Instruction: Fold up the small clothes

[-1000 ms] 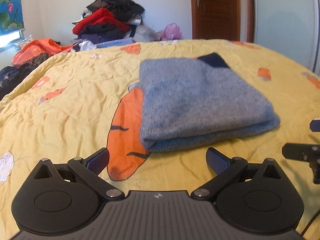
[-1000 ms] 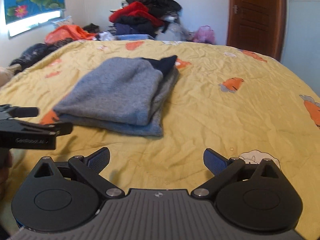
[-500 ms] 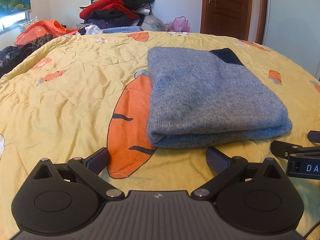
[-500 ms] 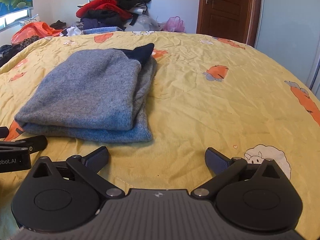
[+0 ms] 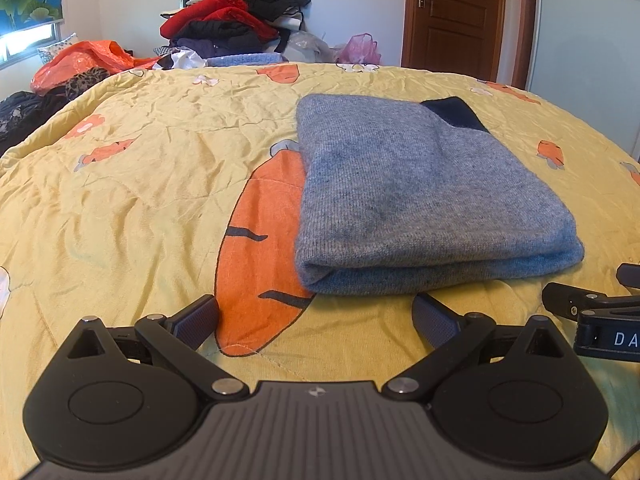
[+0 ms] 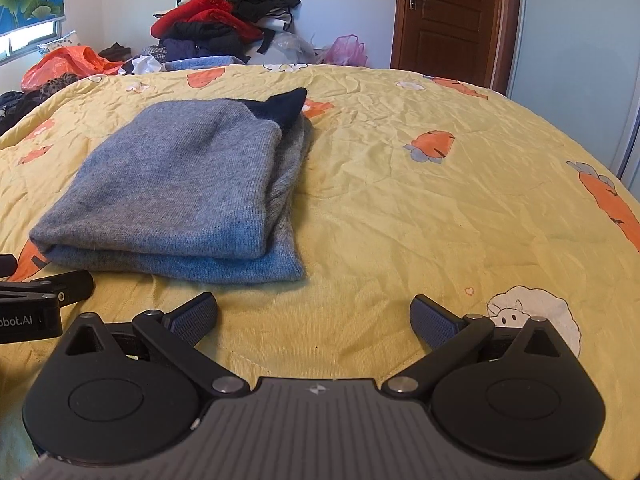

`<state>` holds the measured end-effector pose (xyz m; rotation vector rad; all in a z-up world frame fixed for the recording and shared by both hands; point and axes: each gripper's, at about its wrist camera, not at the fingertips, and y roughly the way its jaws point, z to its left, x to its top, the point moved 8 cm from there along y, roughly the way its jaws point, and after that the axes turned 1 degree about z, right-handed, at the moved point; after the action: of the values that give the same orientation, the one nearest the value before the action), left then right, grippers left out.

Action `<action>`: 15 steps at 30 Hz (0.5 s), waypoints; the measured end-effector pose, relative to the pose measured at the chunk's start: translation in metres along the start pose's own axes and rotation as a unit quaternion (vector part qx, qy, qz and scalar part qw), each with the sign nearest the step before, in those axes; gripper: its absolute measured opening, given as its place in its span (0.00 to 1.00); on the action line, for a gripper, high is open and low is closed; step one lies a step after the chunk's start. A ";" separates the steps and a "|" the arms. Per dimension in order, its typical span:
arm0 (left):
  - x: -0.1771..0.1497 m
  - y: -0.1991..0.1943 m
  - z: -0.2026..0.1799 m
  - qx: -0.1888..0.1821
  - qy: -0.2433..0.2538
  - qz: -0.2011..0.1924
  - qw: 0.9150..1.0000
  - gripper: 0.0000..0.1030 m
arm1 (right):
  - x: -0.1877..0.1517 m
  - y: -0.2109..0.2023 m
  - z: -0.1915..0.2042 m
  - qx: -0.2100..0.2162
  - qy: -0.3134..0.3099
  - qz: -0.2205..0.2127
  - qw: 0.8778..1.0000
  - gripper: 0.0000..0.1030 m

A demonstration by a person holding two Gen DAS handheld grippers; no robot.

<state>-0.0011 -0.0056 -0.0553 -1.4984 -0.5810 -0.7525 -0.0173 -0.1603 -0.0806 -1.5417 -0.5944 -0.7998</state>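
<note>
Left wrist view: left gripper (image 5: 316,316) spread wide, empty, over creased yellow quilt (image 5: 132,208); right gripper (image 6: 314,314) likewise. Just beyond lies the folded grey knit sweater (image 5: 416,196), navy cuff (image 5: 454,111) behind.

A wide bed covered by a wrinkled yellow quilt (image 5: 140,184) printed with orange carrots and white sheep carries everything here. A folded grey knitted sweater (image 5: 420,196) with a dark navy patch at its far edge lies flat on the quilt, its near left corner overlapping a large orange carrot print (image 5: 260,256). At the far end of the bed sits a heap of red, black and dark clothes (image 5: 232,20), with an orange plastic bag (image 5: 86,60) at the far left corner.
</note>
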 end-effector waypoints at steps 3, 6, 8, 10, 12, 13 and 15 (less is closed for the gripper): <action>0.000 0.000 0.000 0.000 0.000 0.000 1.000 1.00 | 0.000 0.000 0.000 0.000 0.000 0.000 1.000 1.00; 0.000 0.000 0.000 0.000 0.000 0.000 1.000 1.00 | 0.000 -0.001 0.000 -0.004 0.003 0.001 1.000 1.00; 0.000 0.000 0.000 0.000 0.000 0.000 1.000 1.00 | 0.000 -0.003 0.003 -0.007 0.009 0.003 1.000 1.00; 0.000 0.000 0.000 0.000 0.000 0.000 1.000 1.00 | -0.001 -0.004 0.009 -0.003 0.004 0.003 1.000 1.00; 0.000 0.000 0.001 0.000 0.000 0.000 1.000 1.00 | -0.001 -0.004 0.015 0.001 0.000 0.003 1.000 1.00; 0.000 0.000 0.000 0.000 0.000 0.000 1.000 1.00 | -0.001 -0.004 0.016 0.003 -0.002 0.003 1.000 1.00; 0.000 0.000 0.000 0.000 0.000 0.000 1.000 1.00 | 0.000 -0.003 0.016 0.006 -0.001 0.003 1.000 1.00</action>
<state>-0.0008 -0.0052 -0.0554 -1.4990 -0.5807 -0.7532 -0.0175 -0.1436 -0.0791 -1.5337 -0.5946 -0.7886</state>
